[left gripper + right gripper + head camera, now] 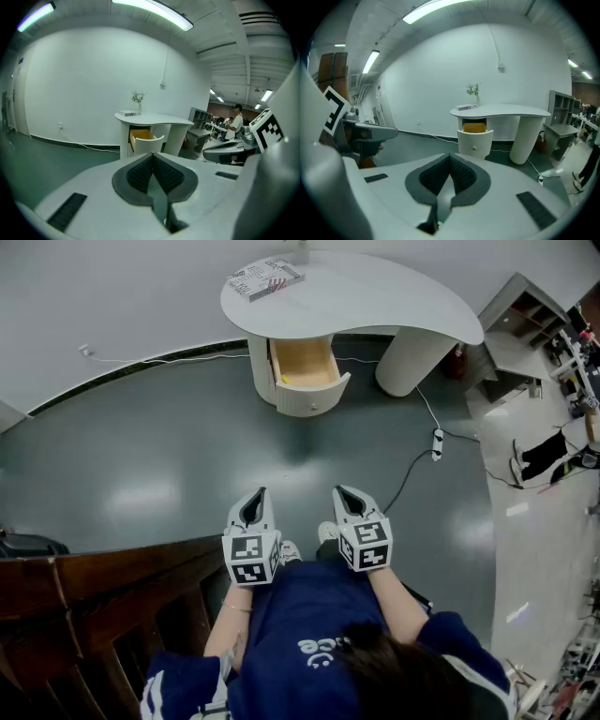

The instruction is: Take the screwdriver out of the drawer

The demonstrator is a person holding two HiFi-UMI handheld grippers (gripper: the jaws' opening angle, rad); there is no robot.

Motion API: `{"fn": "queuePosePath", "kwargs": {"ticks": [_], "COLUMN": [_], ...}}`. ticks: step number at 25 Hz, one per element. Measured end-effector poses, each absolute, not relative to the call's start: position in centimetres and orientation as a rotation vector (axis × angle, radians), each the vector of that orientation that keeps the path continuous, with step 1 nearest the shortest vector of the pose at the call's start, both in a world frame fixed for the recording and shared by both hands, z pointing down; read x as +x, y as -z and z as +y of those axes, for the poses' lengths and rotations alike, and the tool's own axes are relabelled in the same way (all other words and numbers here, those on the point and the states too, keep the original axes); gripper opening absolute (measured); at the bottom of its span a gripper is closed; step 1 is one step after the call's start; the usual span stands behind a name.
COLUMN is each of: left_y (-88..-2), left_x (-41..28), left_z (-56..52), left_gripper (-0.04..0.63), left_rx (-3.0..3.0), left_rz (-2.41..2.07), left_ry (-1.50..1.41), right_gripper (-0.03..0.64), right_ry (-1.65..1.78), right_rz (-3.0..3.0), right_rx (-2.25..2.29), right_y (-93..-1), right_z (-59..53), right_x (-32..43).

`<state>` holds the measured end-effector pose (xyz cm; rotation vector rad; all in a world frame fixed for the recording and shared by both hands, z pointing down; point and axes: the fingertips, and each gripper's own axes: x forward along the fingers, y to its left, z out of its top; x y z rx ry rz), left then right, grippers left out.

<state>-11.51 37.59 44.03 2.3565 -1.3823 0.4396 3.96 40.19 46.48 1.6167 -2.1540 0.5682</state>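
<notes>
A white curved desk (375, 292) stands far ahead by the wall, its drawer (305, 367) pulled open with a pale wooden inside. A small yellow thing (284, 379) lies at the drawer's left front corner; I cannot tell what it is. My left gripper (260, 493) and right gripper (340, 491) are held side by side close to the body, well short of the desk. Both have their jaws shut with nothing between them. The open drawer (142, 139) also shows in the left gripper view, and the drawer (475, 135) in the right gripper view.
A book (263, 278) lies on the desk's left end, and a small plant (474, 92) stands on it. A cable and power strip (437, 441) run across the grey floor at the right. Dark wooden furniture (84, 606) stands at my left. Shelves (525, 324) are at the far right.
</notes>
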Motion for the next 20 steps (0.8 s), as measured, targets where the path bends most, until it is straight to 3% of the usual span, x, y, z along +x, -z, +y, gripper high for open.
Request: {"fn": "queuePosePath", "kwargs": {"ticks": [20], "left_y": [-45.2], "left_x": [-11.7], "left_z": [37.7], "left_gripper": [0.005], "left_rx": [2.337], "left_rz": [-1.404], "left_ry": [-0.461], "right_gripper": [0.006], "right_ry": [-0.601], "right_rz": [-2.139], "right_rx": [1.725], "right_y": [-47.1], "right_z": [39.7], "right_x": [5.6]}}
